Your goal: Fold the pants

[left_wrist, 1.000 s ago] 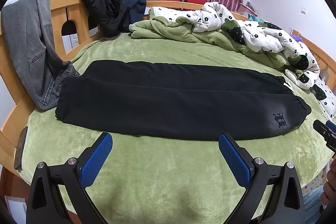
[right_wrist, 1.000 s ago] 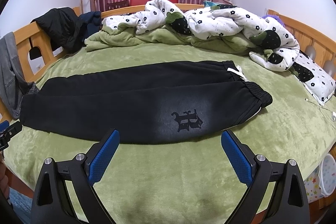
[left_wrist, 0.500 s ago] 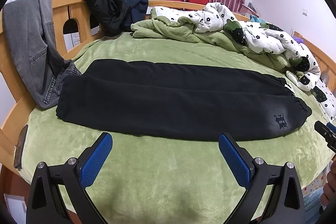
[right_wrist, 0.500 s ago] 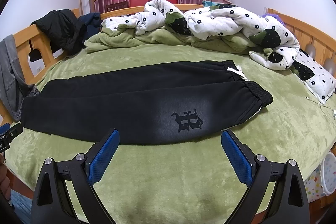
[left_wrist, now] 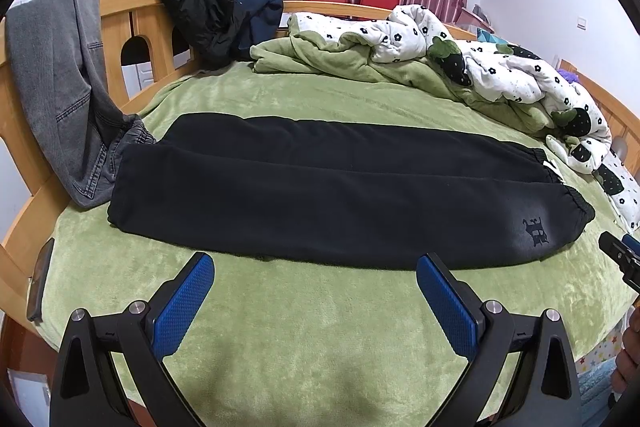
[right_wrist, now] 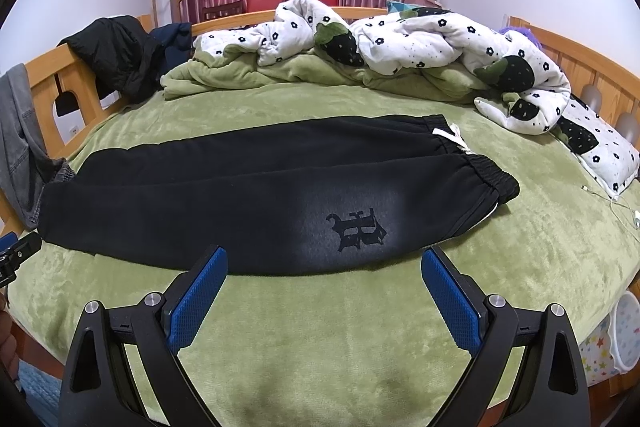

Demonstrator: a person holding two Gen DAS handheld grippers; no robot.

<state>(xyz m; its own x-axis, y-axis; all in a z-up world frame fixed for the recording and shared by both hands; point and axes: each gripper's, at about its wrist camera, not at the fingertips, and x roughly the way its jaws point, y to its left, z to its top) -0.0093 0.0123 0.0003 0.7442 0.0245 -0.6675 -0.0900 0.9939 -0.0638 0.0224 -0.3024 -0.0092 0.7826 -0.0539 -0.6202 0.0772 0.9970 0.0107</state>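
Black sweatpants (left_wrist: 320, 187) lie flat across the green bed, legs side by side, cuffs at the left and waistband at the right. They also show in the right wrist view (right_wrist: 260, 195), with a dark logo (right_wrist: 356, 229) near the elastic waistband and a white drawstring (right_wrist: 454, 137). My left gripper (left_wrist: 316, 291) is open and empty, just in front of the near edge of the pants. My right gripper (right_wrist: 324, 283) is open and empty, in front of the logo. Each gripper's tip shows at the edge of the other's view.
A green blanket (left_wrist: 280, 347) covers the bed. A crumpled flowered quilt (right_wrist: 400, 39) lies at the back and right. Grey jeans (left_wrist: 60, 79) and a black jacket (left_wrist: 200, 15) hang over the wooden bed frame (left_wrist: 120, 23) at left. A white cable (right_wrist: 612, 199) lies at right.
Both grippers have moved slightly closer to the pants. The pants have not moved and both grippers stay open.
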